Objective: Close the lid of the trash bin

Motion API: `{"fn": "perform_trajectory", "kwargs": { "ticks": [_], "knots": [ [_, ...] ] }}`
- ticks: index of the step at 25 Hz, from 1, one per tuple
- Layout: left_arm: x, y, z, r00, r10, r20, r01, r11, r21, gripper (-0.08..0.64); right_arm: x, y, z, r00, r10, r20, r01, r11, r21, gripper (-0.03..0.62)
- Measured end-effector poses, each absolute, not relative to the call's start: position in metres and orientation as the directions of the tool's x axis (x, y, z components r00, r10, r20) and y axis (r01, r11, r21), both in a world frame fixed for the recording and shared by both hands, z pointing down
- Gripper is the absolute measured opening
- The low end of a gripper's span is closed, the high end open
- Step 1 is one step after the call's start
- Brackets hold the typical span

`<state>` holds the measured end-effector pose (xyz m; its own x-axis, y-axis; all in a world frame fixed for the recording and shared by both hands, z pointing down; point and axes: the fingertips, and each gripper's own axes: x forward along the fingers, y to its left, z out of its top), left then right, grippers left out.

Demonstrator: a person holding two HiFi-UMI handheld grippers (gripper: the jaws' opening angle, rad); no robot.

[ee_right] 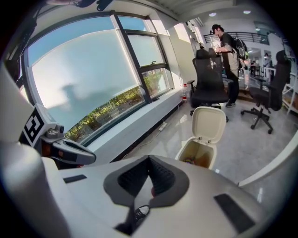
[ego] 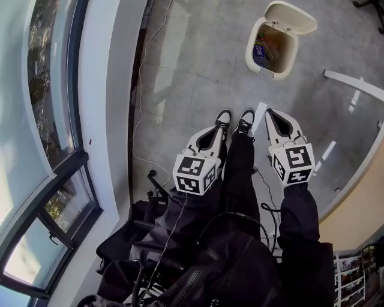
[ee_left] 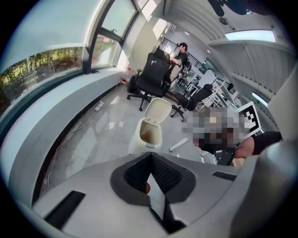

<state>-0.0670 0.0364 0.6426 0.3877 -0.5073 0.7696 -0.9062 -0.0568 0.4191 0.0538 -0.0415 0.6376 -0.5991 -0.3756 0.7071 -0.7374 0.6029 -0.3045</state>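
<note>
The cream trash bin (ego: 271,53) stands on the grey floor ahead of me, its hinged lid (ego: 291,17) tipped up and back, with rubbish visible inside. My left gripper (ego: 217,126) and right gripper (ego: 270,113) hang side by side well short of the bin, pointing down and forward, both shut with nothing between the jaws. In the left gripper view the bin (ee_left: 149,134) and its raised lid (ee_left: 158,110) show beyond the closed jaws (ee_left: 150,156). The right gripper view has the bin (ee_right: 197,157) and lid (ee_right: 209,124) just past its closed jaws (ee_right: 149,158).
My shoes (ego: 234,120) are on the floor between the grippers. A white strip (ego: 259,114) lies by them, and a cable (ego: 139,90) runs along the window wall. Black office chairs (ee_left: 150,76) and a standing person (ee_right: 227,46) are behind the bin. A curved white edge (ego: 354,84) is at the right.
</note>
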Motion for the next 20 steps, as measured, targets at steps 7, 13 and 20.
{"fn": "perform_trajectory", "kwargs": {
  "ticks": [7, 13, 20],
  "knots": [
    [-0.069, 0.054, 0.678, 0.385, -0.464, 0.798, -0.906, -0.026, 0.422, 0.002, 0.055, -0.060, 0.679, -0.591, -0.358, 0.723, -0.722, 0.634, -0.277, 0.005],
    [-0.067, 0.062, 0.689, 0.394, -0.437, 0.809, -0.902, -0.012, 0.433, 0.002, 0.068, -0.090, 0.702, -0.574, -0.362, 0.734, -0.725, 0.642, -0.251, 0.005],
    [-0.064, 0.060, 0.694, 0.402, -0.427, 0.810, -0.897, -0.007, 0.442, 0.002, 0.076, -0.128, 0.709, -0.571, -0.361, 0.738, -0.714, 0.662, -0.229, 0.005]
  ]
}}
